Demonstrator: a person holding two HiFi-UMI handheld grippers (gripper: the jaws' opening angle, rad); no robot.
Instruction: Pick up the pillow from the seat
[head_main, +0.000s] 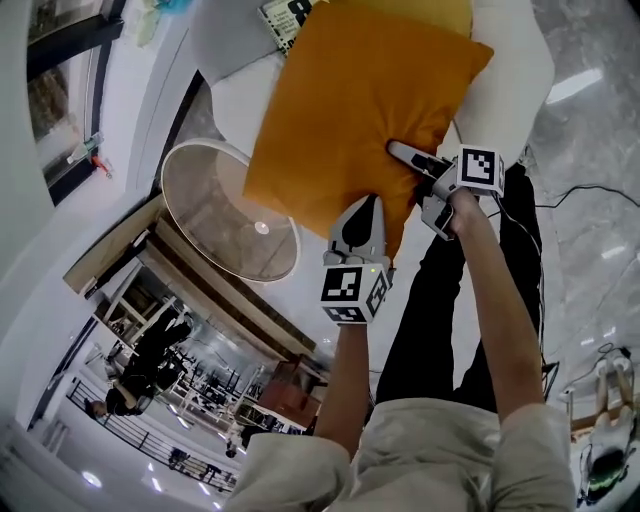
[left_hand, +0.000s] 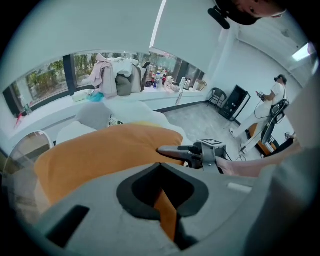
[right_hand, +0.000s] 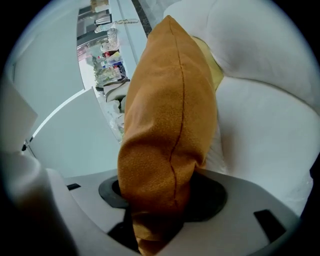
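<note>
left gripper (head_main: 365, 212) jaws closed on a thin fold of the orange pillow (head_main: 350, 110); right gripper (head_main: 402, 155) jaws clamp its bunched edge; pillow over the white seat (head_main: 512, 70)

The pillow (head_main: 350, 110) was plain orange with a darker seam, the seat (head_main: 520, 70) white, the person's trousers (head_main: 440, 320) black.

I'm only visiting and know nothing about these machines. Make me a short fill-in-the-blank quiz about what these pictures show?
The pillow is ___ in colour.
It is clamped by ___ tongs in all: the left tongs and the right tongs.
The seat under it is ___.
The glass-topped table beside the seat is ___ in shape.
Missing words: orange, two, white, round.
</note>
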